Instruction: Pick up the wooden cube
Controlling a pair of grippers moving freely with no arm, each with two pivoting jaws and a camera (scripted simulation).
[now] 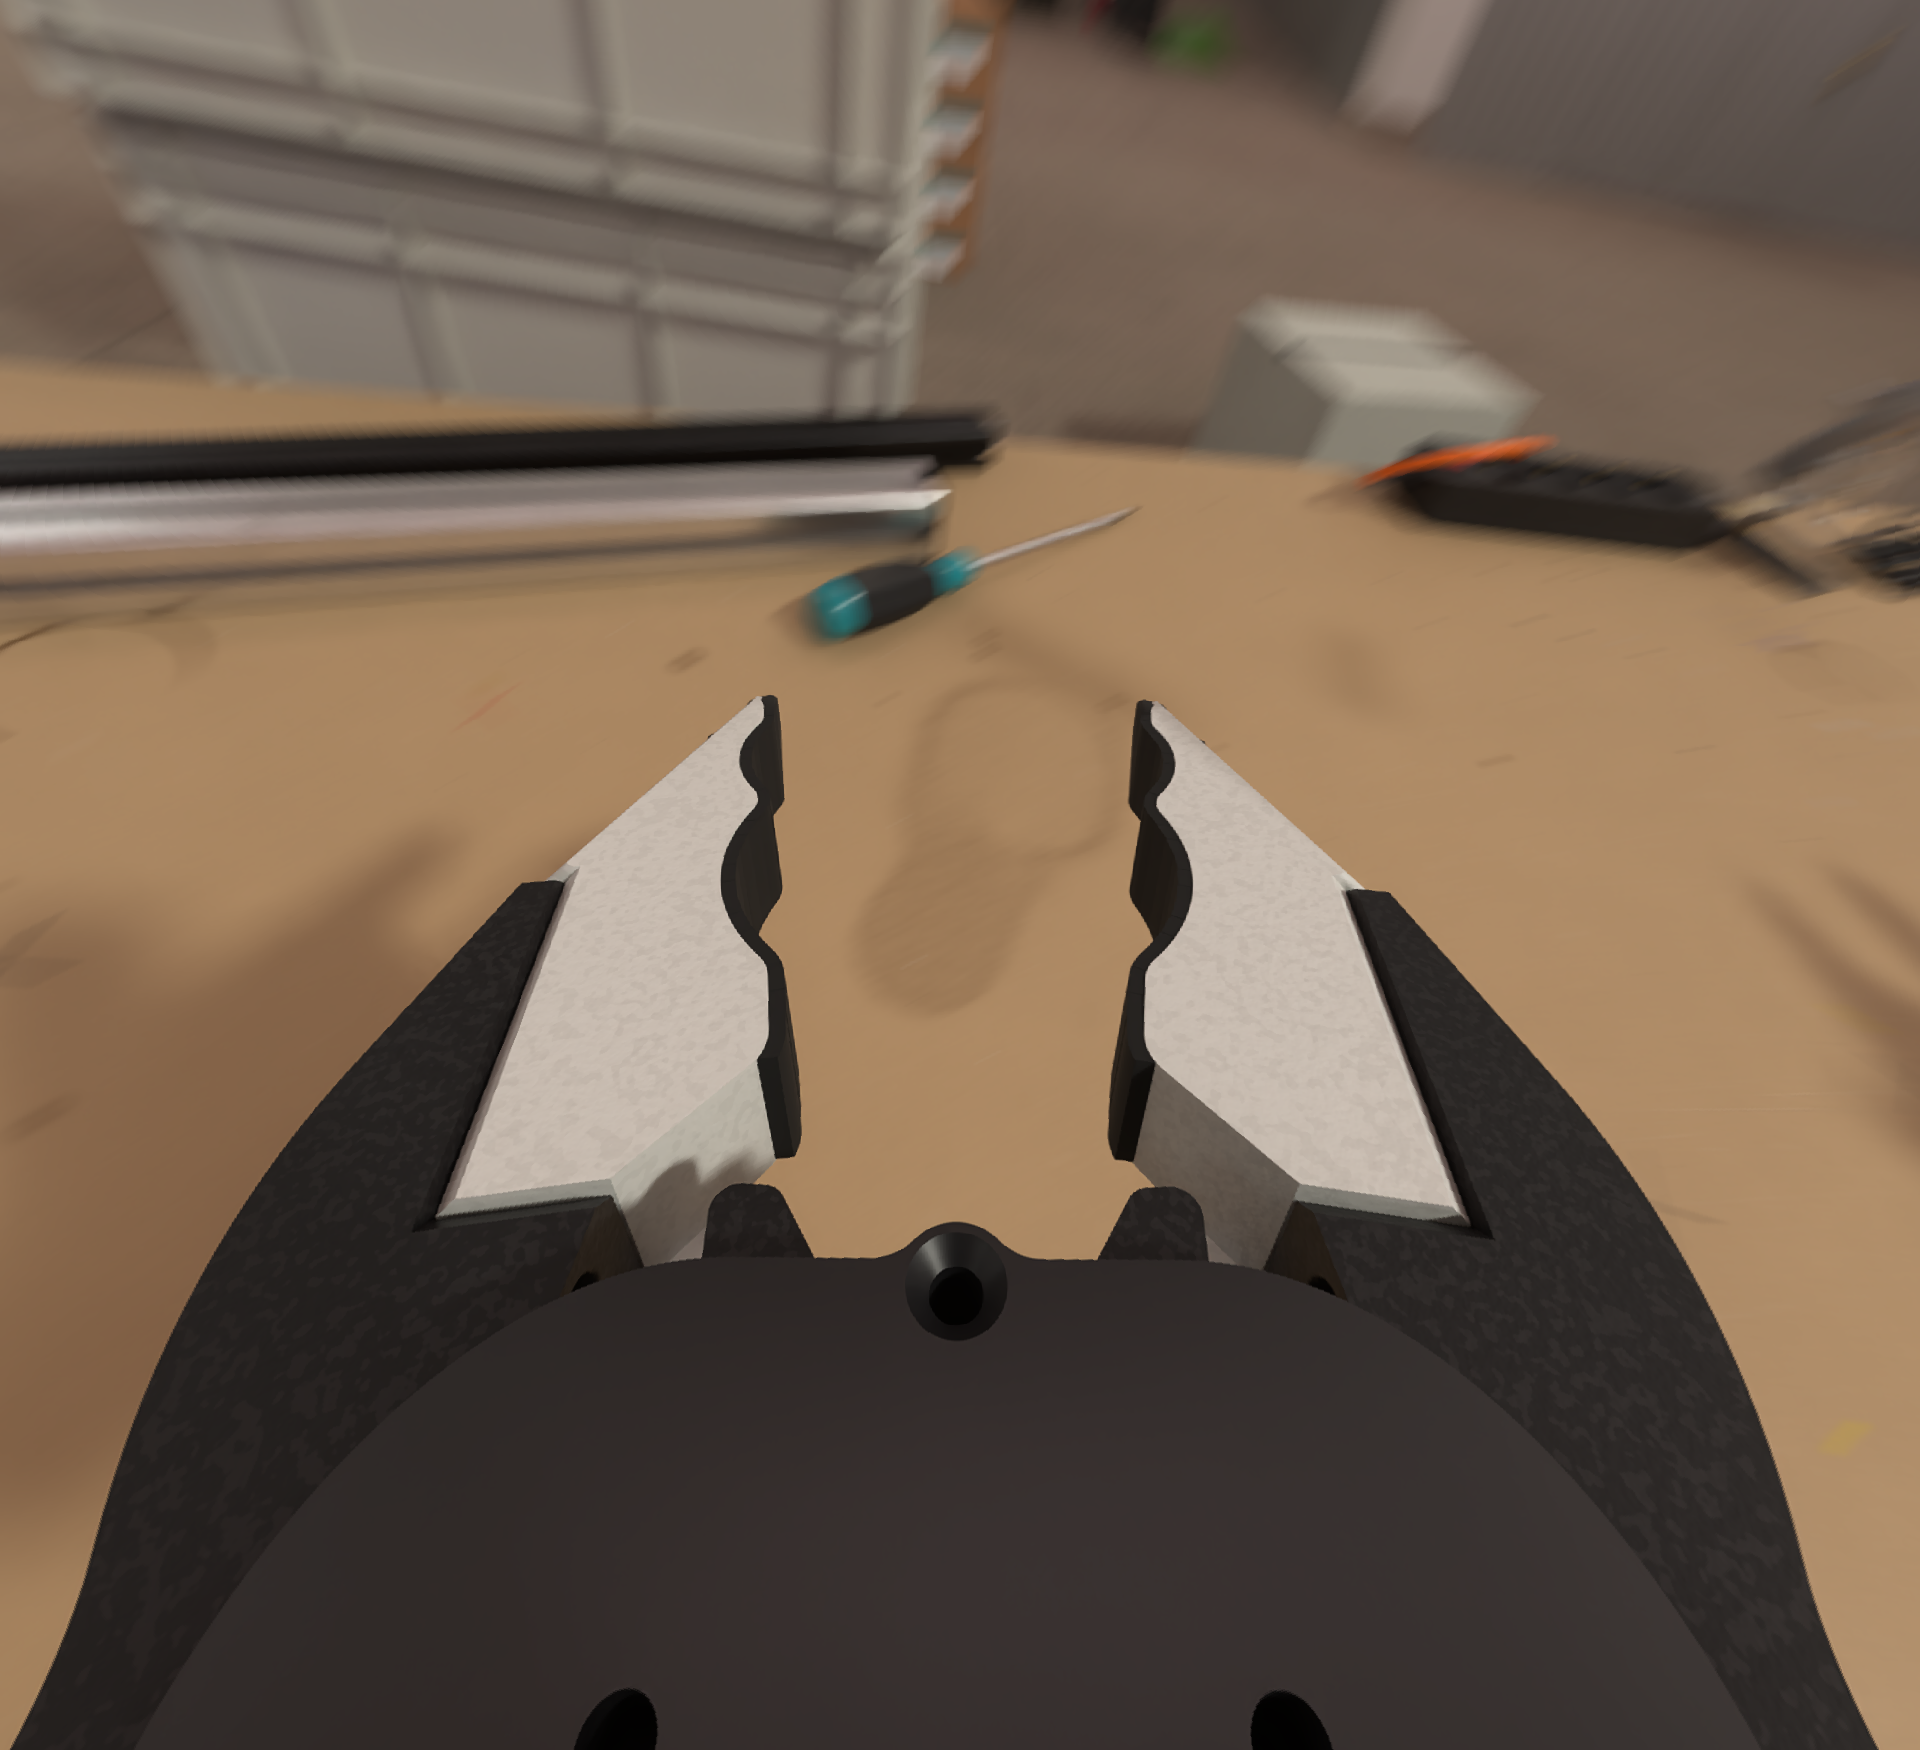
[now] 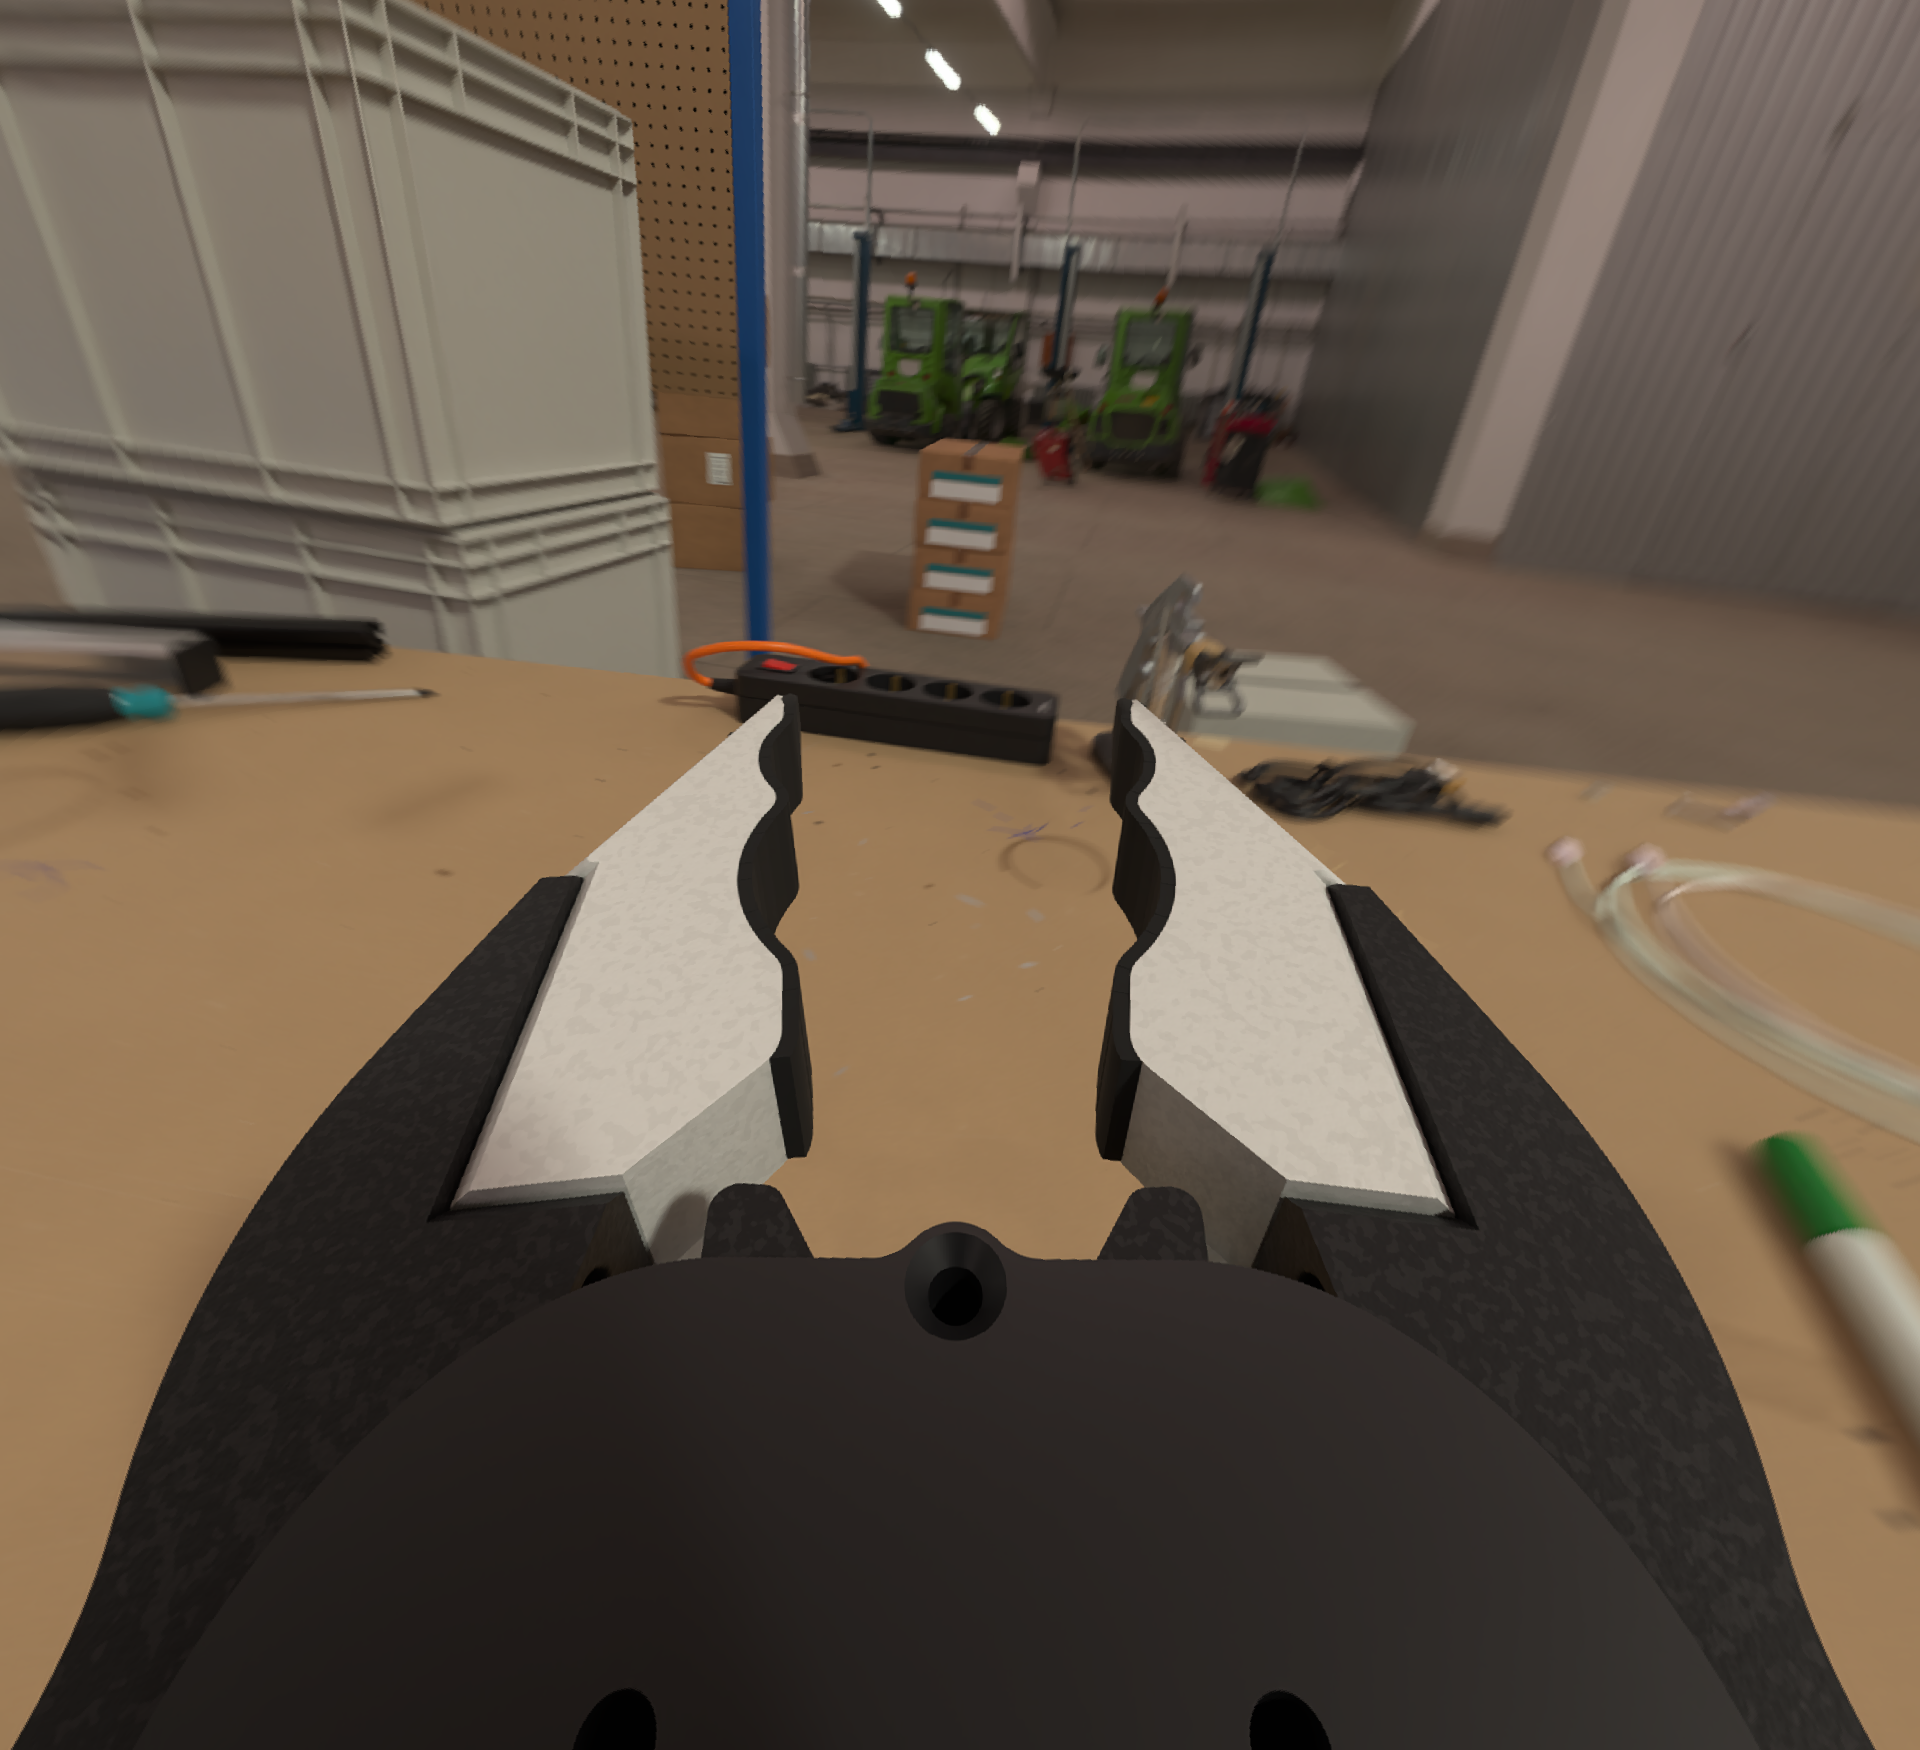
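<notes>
Tan benchtop point(image 1: 1351, 869) fills the left wrist view, where the left gripper point(image 1: 956, 713) hovers with its jaws spread wide and empty; a screwdriver point(image 1: 914, 580) lies ahead, beside metal rails point(image 1: 468, 495). No wooden cube shows. The right wrist view has the right gripper point(image 2: 956, 713) equally wide and empty, facing a power strip point(image 2: 904, 708), with clear tubing point(image 2: 1714, 962) and a green marker point(image 2: 1839, 1233) to its right. Again no cube, so neither direction nor nearer gripper can be judged.
</notes>
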